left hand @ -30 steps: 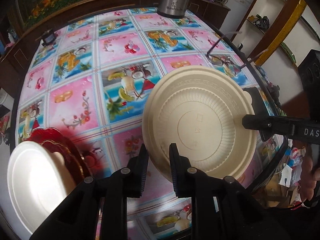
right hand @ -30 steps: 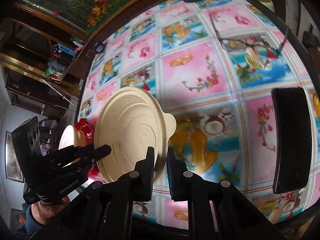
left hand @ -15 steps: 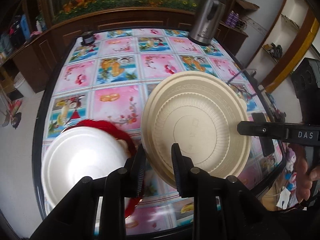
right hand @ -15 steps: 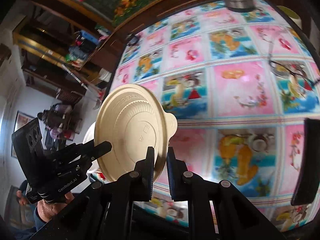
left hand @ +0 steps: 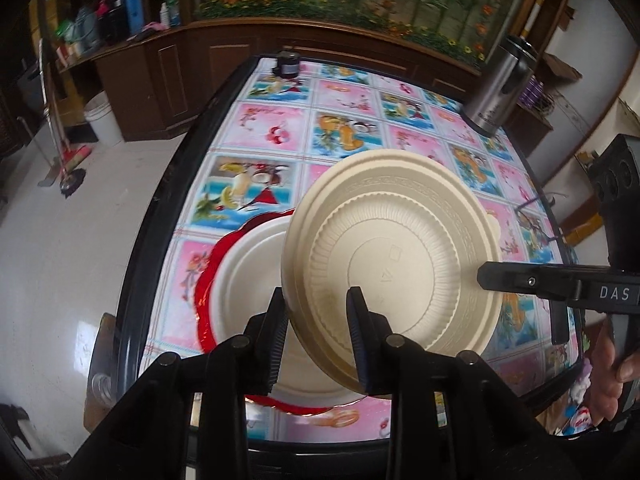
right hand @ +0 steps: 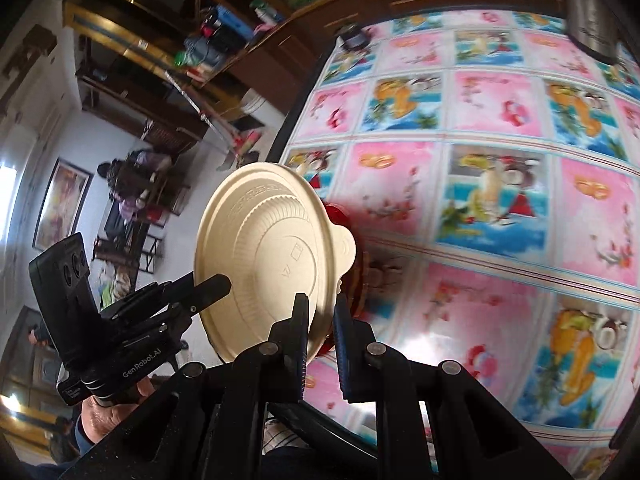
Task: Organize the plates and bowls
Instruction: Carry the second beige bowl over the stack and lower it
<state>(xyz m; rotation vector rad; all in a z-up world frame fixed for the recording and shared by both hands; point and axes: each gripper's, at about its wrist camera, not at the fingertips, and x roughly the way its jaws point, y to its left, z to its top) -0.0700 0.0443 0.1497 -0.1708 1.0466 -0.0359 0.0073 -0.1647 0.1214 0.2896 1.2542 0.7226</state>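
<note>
The beige bowl looks like matt moulded pulp or plastic, ribbed and embossed. The white plate is smooth and matt; the red plate under it shines like foil. A glossy printed cloth covers the desk. At upper right, the flask is brushed metal. The claws are matt black plastic.
</note>
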